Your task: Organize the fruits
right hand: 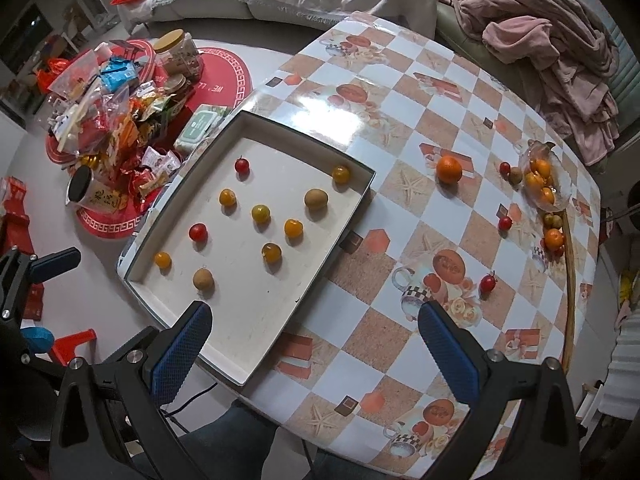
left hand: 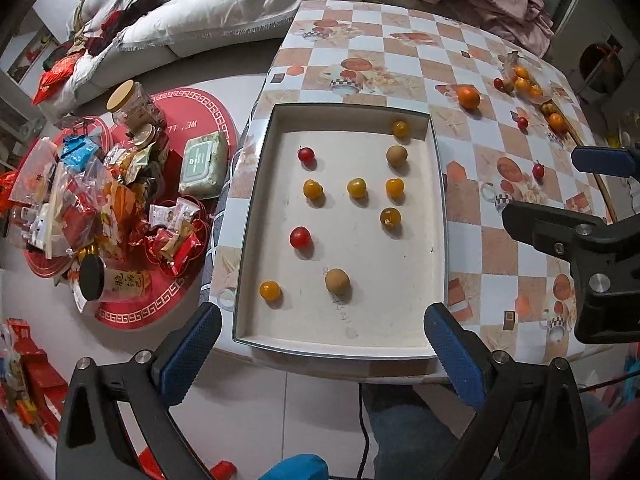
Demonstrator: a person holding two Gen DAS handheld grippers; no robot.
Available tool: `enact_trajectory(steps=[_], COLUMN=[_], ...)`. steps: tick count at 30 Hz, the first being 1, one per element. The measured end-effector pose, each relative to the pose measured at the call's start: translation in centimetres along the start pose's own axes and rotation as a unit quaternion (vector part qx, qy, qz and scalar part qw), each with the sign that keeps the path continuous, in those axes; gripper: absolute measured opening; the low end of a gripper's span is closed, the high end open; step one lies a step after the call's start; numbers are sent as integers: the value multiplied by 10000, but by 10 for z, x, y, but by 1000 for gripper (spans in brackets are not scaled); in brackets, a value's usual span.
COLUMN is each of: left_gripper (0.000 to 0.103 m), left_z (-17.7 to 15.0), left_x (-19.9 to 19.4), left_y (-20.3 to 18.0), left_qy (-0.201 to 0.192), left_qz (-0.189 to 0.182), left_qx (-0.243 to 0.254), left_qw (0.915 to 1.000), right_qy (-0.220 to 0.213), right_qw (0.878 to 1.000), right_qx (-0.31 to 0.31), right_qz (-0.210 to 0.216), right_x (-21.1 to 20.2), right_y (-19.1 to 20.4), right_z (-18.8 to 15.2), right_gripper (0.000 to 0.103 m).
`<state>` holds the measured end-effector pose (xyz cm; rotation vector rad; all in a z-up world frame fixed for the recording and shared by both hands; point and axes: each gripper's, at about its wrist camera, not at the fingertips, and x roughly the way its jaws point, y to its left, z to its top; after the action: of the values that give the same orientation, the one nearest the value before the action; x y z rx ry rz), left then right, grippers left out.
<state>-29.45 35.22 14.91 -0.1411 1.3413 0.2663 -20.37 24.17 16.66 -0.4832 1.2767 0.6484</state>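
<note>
A shallow white tray [left hand: 256, 200] [right hand: 344, 224] lies on the checkered table and holds several small yellow, red and brown fruits. An orange [left hand: 469, 97] [right hand: 449, 169] and loose red cherry tomatoes [left hand: 538, 169] [right hand: 487, 283] lie on the table to the tray's right. A clear bag of orange fruits [left hand: 522, 80] [right hand: 541, 182] sits at the far right. My left gripper [left hand: 322, 356] is open and empty above the tray's near edge. My right gripper [right hand: 312, 354] is open and empty above the table's near side, right of the tray; it also shows in the left wrist view [left hand: 556, 200].
A low red round table [left hand: 120, 208] [right hand: 108, 216] piled with snack packets, jars and a wipes pack [left hand: 202, 164] stands to the left of the table. A sofa with pink blankets [right hand: 560, 48] is behind. A wooden strip [right hand: 570, 280] runs along the table's right edge.
</note>
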Motion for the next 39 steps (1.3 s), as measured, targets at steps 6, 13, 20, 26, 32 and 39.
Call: enact_trajectory(steps=[6, 13, 20, 26, 32, 39], left_gripper=[102, 102, 102, 102, 102, 102], left_z=[1, 2, 3, 5, 6, 5], left_x=[-3, -3, 0, -1, 0, 1], left_y=[-5, -10, -11, -13, -15, -16], left_qy=[-43, -28, 18, 5, 29, 45], left_qz=[-9, -50, -91, -99, -125, -133], left_qx=[59, 140, 166, 208, 237, 237], left_qw=[10000, 9999, 9998, 9997, 9996, 9996], right_qy=[-9, -15, -14, -7, 1, 7], right_qw=[10000, 10000, 10000, 10000, 10000, 10000], right_qx=[-1, 11, 4, 4, 19, 5], right_qz=[-7, -3, -6, -5, -7, -1], right_x=[0, -1, 0, 0, 0, 0], right_y=[0, -1, -1, 0, 0, 0], right_z=[0, 1, 1, 1, 1, 1], right_gripper=[103, 103, 103, 103, 103, 103])
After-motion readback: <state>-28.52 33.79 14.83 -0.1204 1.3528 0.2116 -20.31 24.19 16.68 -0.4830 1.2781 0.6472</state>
